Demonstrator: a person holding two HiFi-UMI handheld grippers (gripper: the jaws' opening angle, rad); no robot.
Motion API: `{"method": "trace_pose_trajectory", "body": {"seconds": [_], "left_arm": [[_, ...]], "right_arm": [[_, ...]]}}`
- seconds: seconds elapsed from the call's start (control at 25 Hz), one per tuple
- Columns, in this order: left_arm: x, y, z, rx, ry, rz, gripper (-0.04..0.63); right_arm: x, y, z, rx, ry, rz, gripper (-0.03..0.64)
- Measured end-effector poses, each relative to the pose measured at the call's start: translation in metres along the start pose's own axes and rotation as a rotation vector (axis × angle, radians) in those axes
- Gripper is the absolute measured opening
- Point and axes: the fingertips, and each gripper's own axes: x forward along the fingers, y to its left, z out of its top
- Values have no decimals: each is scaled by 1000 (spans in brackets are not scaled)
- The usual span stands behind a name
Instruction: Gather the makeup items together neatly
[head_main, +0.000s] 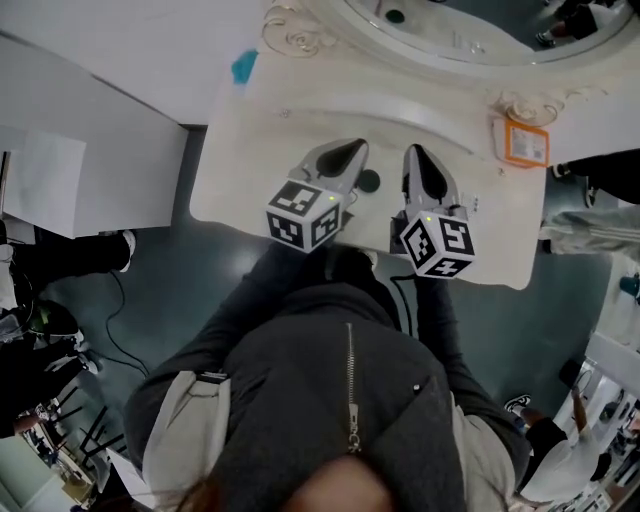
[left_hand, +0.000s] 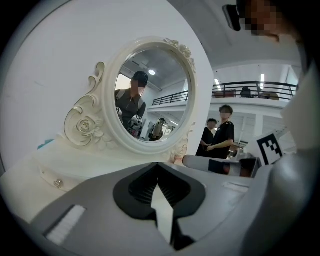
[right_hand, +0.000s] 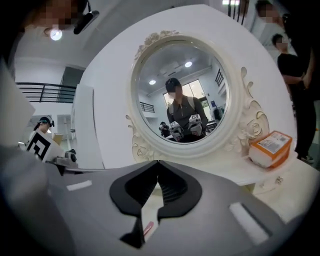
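Atop dresser (head_main: 258, 140) — mirror (head_main: 445, 42) cut off | L gripper (head_main: 356, 150), R gripper (head_main: 416, 153) closed

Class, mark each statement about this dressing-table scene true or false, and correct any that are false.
1. The mirror has a carved white frame. True.
2. The orange-and-white box stands to the left of the mirror. False: it stands to the mirror's right, on the table.
3. The right hand-held gripper has its jaws together. True.
4. The left hand-held gripper grips the box. False: its jaws are together with nothing between them.
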Motion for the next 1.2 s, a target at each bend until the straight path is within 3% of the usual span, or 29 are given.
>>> {"method": "trace_pose_trajectory", "body": {"seconds": [0.2, 0.36, 1.2], "left_arm": [[0, -5, -1, -6, -2, -26, 9], [2, -7, -3, -9, 2, -46, 9], [6, -8, -8, -35, 17, -84, 9]], "right_arm": [[-10, 12, -5, 40, -77, -77, 3], [-9, 18, -18, 30, -44, -129, 3], [-12, 13, -36, 41, 6, -160, 3]]}}
